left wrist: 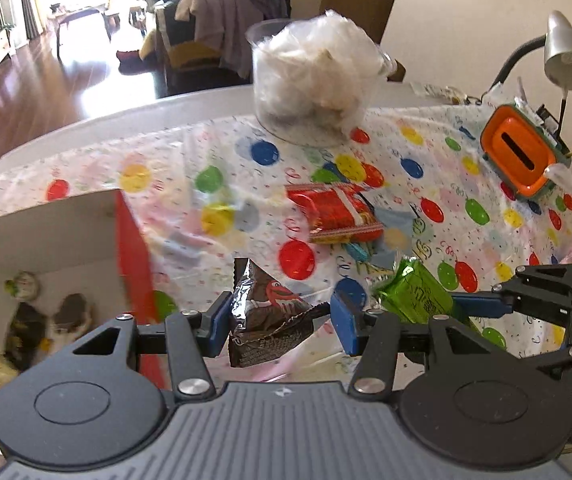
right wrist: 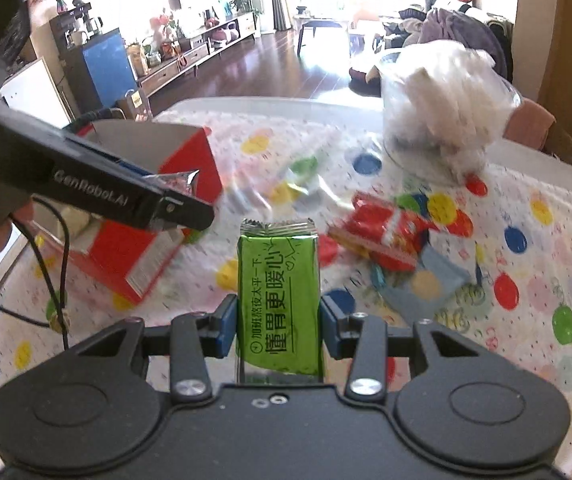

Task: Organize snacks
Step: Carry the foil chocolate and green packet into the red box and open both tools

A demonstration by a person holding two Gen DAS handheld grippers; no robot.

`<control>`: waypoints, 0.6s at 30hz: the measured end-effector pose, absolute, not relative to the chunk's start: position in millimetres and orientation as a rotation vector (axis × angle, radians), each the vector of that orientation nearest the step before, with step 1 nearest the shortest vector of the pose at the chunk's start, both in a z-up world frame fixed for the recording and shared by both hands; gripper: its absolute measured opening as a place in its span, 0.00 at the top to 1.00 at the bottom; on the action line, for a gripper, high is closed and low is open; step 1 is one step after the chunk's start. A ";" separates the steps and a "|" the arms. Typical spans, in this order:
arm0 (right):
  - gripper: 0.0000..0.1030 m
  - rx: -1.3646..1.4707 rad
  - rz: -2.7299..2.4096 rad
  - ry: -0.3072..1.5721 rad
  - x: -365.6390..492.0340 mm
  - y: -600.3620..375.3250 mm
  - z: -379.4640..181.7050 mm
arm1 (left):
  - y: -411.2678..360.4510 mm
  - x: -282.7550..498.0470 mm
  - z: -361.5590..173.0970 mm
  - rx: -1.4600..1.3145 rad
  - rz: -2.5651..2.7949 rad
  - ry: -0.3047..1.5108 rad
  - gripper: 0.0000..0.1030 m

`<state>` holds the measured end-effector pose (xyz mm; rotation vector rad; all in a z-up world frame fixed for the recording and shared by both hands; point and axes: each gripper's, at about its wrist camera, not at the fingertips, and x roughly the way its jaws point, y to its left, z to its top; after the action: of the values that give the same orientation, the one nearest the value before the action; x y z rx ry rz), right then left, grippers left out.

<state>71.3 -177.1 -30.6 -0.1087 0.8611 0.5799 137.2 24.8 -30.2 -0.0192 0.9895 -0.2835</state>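
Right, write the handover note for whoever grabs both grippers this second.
Left gripper: shut on the brown chocolate packet, lifted, next to the red box.
Right gripper: shut on the green packet, held above the table.
Red box: open, a few snacks already inside.
Left on the balloon tablecloth: the red packet with a blue sachet beside it.
To do: drop both held packets into the box, then collect those last ones.

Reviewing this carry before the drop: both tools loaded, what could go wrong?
1. The brown candy bag hangs crooked in the left tool, apparently pinched only on one side; it may slip.
2. The red box has a narrow opening; two tools converging could collide.
3. The green packet stands tall in the right tool; it could catch the rim.
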 end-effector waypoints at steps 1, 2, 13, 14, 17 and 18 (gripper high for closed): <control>0.60 -0.111 0.580 0.855 71.0 -170.4 -27.3 | 30.3 135.7 -27.4 -0.018 -0.281 0.985 0.50; 0.60 -0.113 0.581 0.846 70.7 -163.2 -23.4 | 36.4 133.9 -25.0 -0.014 -0.276 0.978 0.50; 0.60 -0.129 0.611 0.796 78.9 -80.4 3.1 | 110.8 120.1 -4.1 -0.010 -0.202 0.927 0.50; 0.60 -0.130 0.611 0.795 80.0 -73.2 3.9 | 117.5 119.1 -2.9 -0.009 -0.194 0.924 0.50; 0.60 -0.129 0.617 0.799 85.4 -50.0 5.7 | 138.0 117.5 0.3 -0.008 -0.171 0.915 0.50; 0.60 -0.129 0.619 0.801 87.4 -42.7 6.3 | 145.2 117.0 1.2 -0.009 -0.163 0.913 0.50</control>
<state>87.4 -42.7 6.3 -0.1293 0.8005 0.6194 117.0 145.2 1.2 -0.0085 0.9126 -0.1631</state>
